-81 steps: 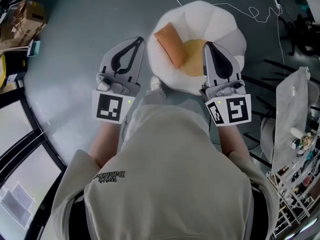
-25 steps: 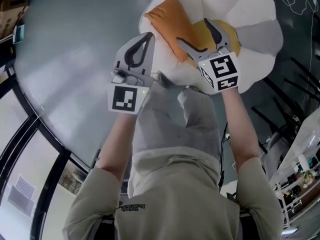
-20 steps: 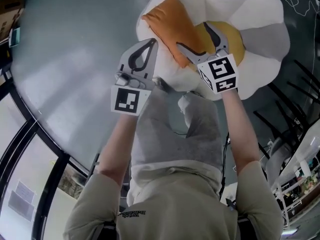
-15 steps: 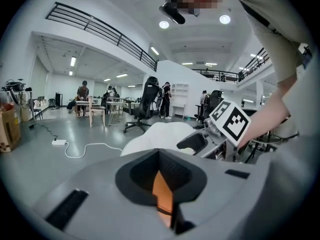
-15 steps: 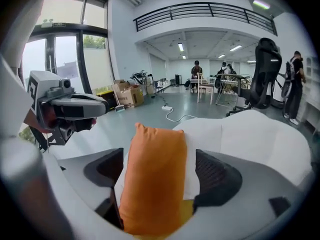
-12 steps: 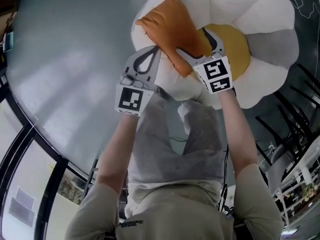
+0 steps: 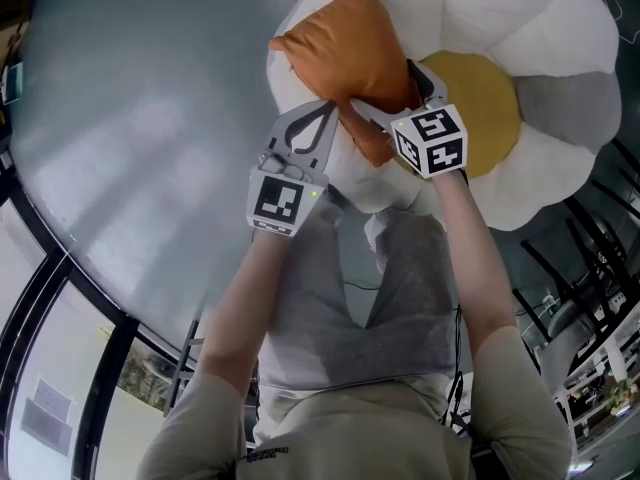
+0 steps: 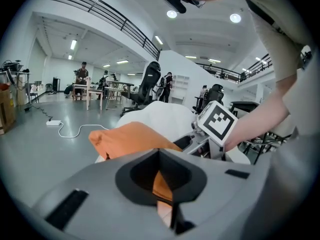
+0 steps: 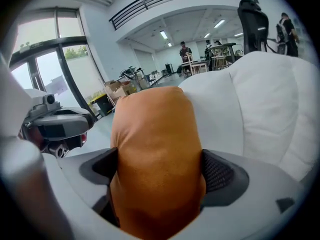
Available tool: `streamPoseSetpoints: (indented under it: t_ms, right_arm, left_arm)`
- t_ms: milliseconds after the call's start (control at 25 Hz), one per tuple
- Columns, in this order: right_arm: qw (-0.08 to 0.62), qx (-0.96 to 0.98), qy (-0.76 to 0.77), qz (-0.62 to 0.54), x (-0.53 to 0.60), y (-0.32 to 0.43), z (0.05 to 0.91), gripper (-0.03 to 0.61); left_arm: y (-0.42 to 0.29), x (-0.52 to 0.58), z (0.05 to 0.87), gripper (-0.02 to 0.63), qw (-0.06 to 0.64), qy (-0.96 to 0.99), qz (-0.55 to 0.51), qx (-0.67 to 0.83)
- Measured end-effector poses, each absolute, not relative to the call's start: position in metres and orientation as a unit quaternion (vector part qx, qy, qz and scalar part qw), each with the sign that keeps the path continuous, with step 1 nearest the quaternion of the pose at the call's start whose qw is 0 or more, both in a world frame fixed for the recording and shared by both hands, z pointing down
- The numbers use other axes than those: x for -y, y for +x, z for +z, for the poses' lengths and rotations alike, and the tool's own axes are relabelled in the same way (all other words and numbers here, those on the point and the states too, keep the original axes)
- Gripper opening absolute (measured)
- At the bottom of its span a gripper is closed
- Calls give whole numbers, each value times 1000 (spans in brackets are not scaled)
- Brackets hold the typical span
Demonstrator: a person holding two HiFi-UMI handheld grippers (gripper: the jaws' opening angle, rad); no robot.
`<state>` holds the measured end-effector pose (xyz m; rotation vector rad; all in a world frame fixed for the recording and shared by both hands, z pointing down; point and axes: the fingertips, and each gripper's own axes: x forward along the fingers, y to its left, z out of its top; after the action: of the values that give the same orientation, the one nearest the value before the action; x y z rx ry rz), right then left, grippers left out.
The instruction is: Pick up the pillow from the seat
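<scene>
An orange pillow (image 7: 345,53) leans on a white flower-shaped seat (image 7: 500,8) that has a yellow centre (image 7: 485,98). My right gripper (image 7: 385,88) straddles the pillow's near end. Its jaws are opening, with the pillow (image 9: 155,149) filling the gap between the two pads (image 9: 217,171). I cannot see the pads squeezing the fabric. My left gripper (image 7: 325,106) is shut and holds nothing, its tips close to the pillow's lower left edge. Through the hole of the left gripper (image 8: 159,151) the pillow (image 8: 130,139) shows behind, with the right gripper's marker cube (image 8: 217,124) to the right.
Grey floor (image 7: 130,118) lies left of the seat. Black window frames (image 7: 60,298) run along the lower left, and black chair legs (image 7: 590,268) stand at the right. A white cable (image 8: 70,129) lies on the floor; people stand at tables (image 8: 82,79) far behind.
Both grippers have moved forward to the pillow. The right jaws, earlier beside it over the yellow centre, now stand around its near end. The left gripper has come up against its edge.
</scene>
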<state>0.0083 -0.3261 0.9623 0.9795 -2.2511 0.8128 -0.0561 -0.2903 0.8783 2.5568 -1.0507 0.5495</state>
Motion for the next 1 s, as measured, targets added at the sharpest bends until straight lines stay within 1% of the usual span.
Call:
streamPoseSetpoints:
  t_ms: [240, 280, 360, 520, 600, 720, 800, 1000]
  right_arm:
    - [274, 835, 371, 301, 331, -6, 992, 505]
    - [277, 834, 372, 299, 332, -6, 991, 493]
    - [283, 833, 373, 296, 330, -1, 984, 456]
    - [292, 829, 376, 293, 327, -9, 964, 352]
    - [300, 823, 381, 294, 322, -15, 953, 330]
    - [306, 812, 395, 300, 311, -10, 930, 330]
    - [297, 808, 407, 305, 311, -5, 905, 331]
    - [273, 812, 429, 286, 313, 16, 808, 337]
  left_arm:
    - [-62, 276, 892, 9, 172, 892, 207, 363]
    - [-61, 274, 890, 9, 176, 892, 205, 363]
    - [-59, 273, 886, 9, 179, 892, 200, 364]
    - [-72, 277, 876, 9, 176, 892, 199, 366]
    - [-78, 276, 864, 9, 178, 889, 200, 371]
    - [-79, 273, 841, 9, 174, 884, 209, 381]
    - [-80, 279, 815, 9, 175, 882, 197, 391]
    - [-81, 290, 734, 9, 166, 880, 161, 414]
